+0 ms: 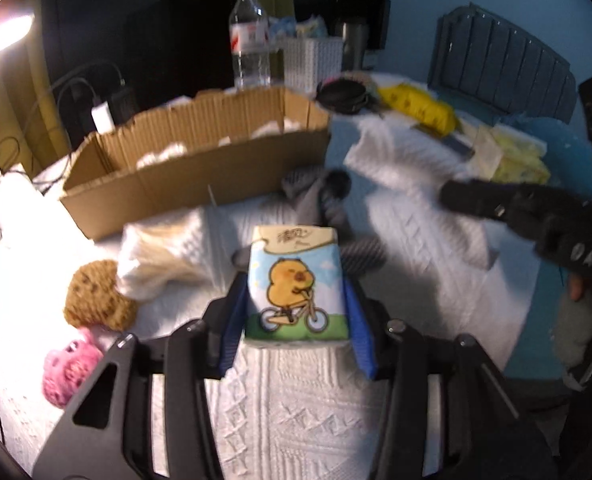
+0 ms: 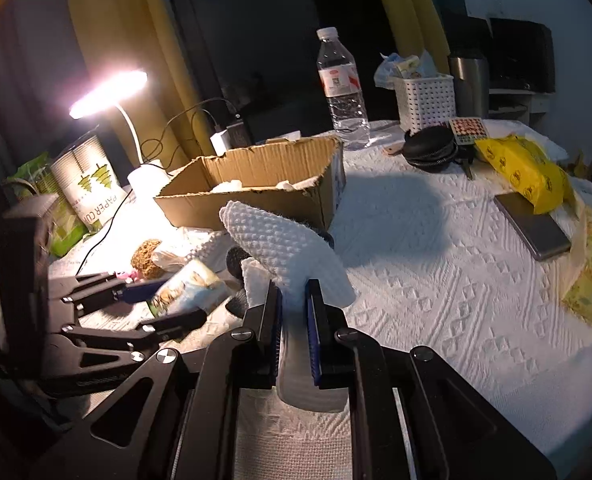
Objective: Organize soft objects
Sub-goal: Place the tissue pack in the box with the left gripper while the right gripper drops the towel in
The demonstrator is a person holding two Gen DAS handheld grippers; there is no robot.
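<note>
1. Counter [image 2: 435, 280], covered in a white embossed cloth, carries everything.
2. Cardboard box [image 1: 184, 160], open-topped, sits at the far left of the counter with white soft pieces showing inside. Behind it: water bottle [image 2: 341, 92], white perforated basket [image 2: 425, 100], lit desk lamp [image 2: 108, 94].
3. Right side of the counter: yellow bag [image 2: 523, 170], a flat grey slab [image 2: 533, 226] partly under it, and a black round case [image 2: 431, 150].
4. White knitted cloth [image 2: 284, 256] is pinched between the clenched blue pads of the right hand-held gripper [image 2: 294, 308], lifted off the counter, its free end standing up in front of the box.
5. Tissue pack [image 1: 296, 280], printed with a yellow animal on a bicycle, sits between the blue pads of the left hand-held gripper [image 1: 296, 320], both pads pressing its sides; it is grasped, in front of the box.
6. Between pack and box: a cream folded cloth [image 1: 164, 256] and grey socks [image 1: 319, 200], partly hidden by the pack.
7. Left wrist view alone shows the brown knitted piece [image 1: 96, 300] clearly, with a pink knitted piece [image 1: 70, 368] beside it; the right wrist view shows the left hand-held gripper reaching in from the left, tilted downward.
</note>
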